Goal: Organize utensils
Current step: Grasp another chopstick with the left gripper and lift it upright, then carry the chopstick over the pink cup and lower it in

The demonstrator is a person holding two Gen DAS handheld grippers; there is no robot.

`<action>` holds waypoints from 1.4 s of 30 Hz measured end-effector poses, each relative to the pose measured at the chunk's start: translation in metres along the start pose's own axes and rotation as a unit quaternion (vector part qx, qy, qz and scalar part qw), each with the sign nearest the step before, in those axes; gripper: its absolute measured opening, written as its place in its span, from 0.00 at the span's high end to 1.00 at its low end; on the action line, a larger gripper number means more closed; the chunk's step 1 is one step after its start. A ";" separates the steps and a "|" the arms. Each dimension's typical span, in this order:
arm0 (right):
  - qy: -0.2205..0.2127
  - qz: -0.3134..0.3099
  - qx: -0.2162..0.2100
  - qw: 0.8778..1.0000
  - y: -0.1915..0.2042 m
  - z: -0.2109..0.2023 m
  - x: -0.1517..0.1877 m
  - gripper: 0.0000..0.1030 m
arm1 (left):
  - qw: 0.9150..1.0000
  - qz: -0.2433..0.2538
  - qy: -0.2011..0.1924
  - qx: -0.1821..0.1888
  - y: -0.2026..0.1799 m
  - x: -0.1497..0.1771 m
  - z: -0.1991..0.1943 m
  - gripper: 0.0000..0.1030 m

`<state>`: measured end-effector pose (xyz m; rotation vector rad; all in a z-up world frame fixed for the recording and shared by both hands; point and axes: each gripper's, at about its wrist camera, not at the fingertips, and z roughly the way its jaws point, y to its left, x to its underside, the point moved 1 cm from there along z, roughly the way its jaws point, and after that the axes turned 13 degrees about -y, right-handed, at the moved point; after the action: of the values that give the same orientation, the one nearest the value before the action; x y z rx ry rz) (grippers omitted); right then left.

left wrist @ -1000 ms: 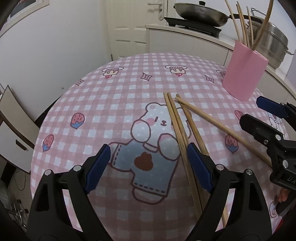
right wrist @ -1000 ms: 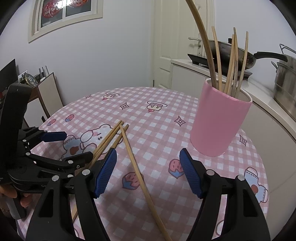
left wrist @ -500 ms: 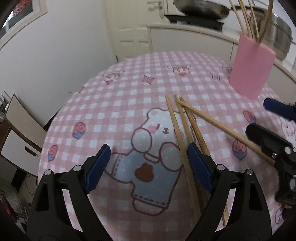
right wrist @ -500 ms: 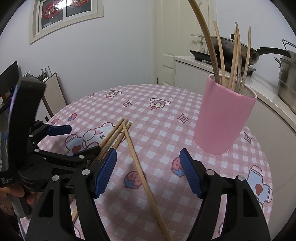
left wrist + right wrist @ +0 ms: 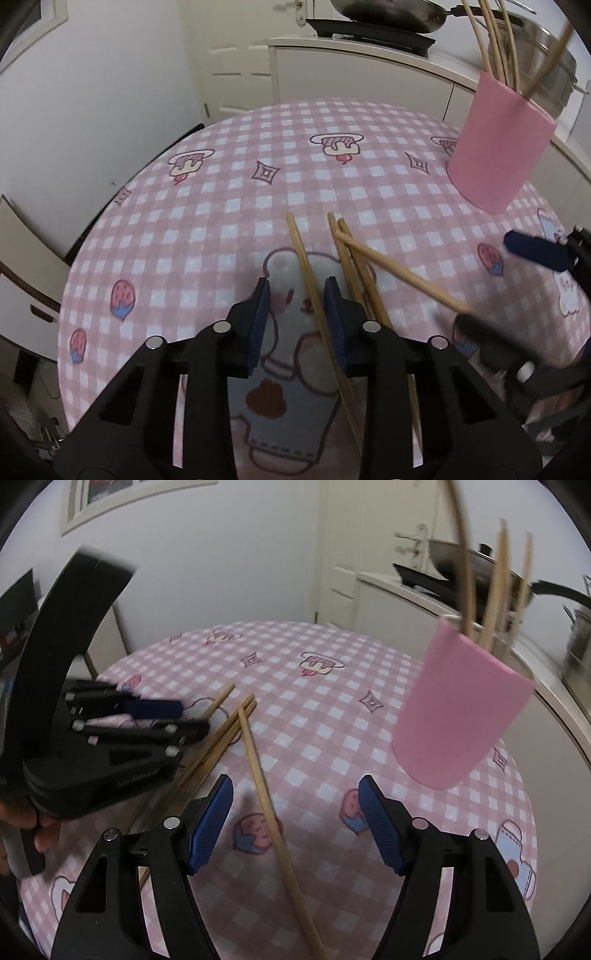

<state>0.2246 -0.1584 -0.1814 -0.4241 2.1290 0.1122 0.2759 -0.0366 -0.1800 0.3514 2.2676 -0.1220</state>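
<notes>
Several wooden chopsticks lie on the pink checked tablecloth (image 5: pixel 207 206). My left gripper (image 5: pixel 297 295) is low over them, its jaws half closed around one chopstick (image 5: pixel 308 273), a gap still on each side. The other chopsticks (image 5: pixel 354 258) lie just right of it, one (image 5: pixel 402 275) crossing diagonally. My right gripper (image 5: pixel 295 812) is open above the diagonal chopstick (image 5: pixel 264 786). A pink holder (image 5: pixel 498 147) with several chopsticks stands at the far right; it also shows in the right wrist view (image 5: pixel 458 709).
A white counter (image 5: pixel 369 70) with a wok (image 5: pixel 384 14) and a steel pot (image 5: pixel 554 74) stands behind the table. A door (image 5: pixel 236 55) is at the back. A chair (image 5: pixel 22 266) stands left of the table.
My left gripper moved down and forward to the chopsticks and its jaws narrowed around one. My right gripper tilted and shifted slightly, staying open.
</notes>
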 end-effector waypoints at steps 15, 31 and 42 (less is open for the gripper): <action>0.073 -0.075 -0.019 0.994 0.020 0.052 -0.023 0.62 | 0.999 -0.023 -0.005 0.039 0.008 -0.011 0.014 0.94; -0.018 -0.043 -0.034 0.998 0.028 -0.013 -0.063 0.96 | 0.986 -0.093 -0.113 0.082 0.039 -0.037 -0.082 0.95; -0.131 -0.018 -0.009 0.991 0.016 -0.103 -0.096 0.96 | 0.970 -0.078 -0.203 0.110 0.021 -0.056 -0.169 0.95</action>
<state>0.1861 -0.1435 -0.0461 -0.4329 1.8620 0.1591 0.1948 0.0060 -0.0256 0.2364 1.8751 -0.4858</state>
